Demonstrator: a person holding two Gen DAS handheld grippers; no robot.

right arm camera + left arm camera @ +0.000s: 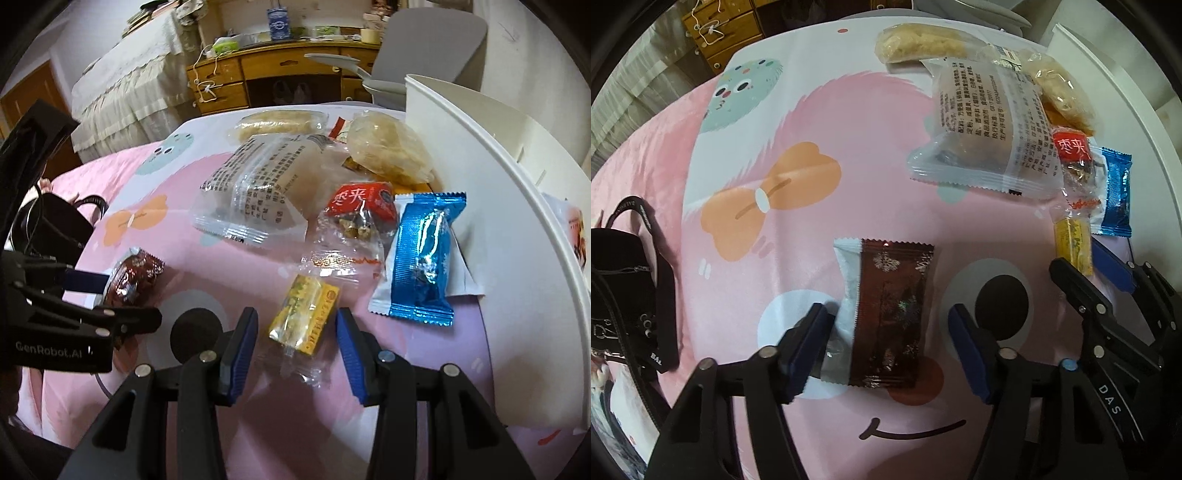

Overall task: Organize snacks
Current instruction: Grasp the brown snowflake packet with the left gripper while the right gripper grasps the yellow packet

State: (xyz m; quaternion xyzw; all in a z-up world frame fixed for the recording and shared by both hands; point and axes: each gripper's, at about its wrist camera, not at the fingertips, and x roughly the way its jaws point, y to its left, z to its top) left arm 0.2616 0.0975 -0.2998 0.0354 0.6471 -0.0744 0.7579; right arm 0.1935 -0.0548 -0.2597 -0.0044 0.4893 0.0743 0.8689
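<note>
A brown foil snack packet [890,314] with a white end lies flat on the pink cartoon sheet [798,110]. My left gripper [888,321] points down over it. The left pad touches the packet's white end and the right pad stands apart, so the gripper is open. A small yellow snack packet [303,317] lies between the blue pads of my right gripper [296,332], which do not press on it, so it is open. From the right wrist, the left gripper [114,299] shows at the left around the brown packet [133,280].
Beyond lie a large clear printed packet [258,184], a red-labelled clear packet [354,218], a blue foil packet [421,254] and two pale pastry packets [280,123]. A white bin [480,166] stands at the right. A black bag [624,280] lies at the left.
</note>
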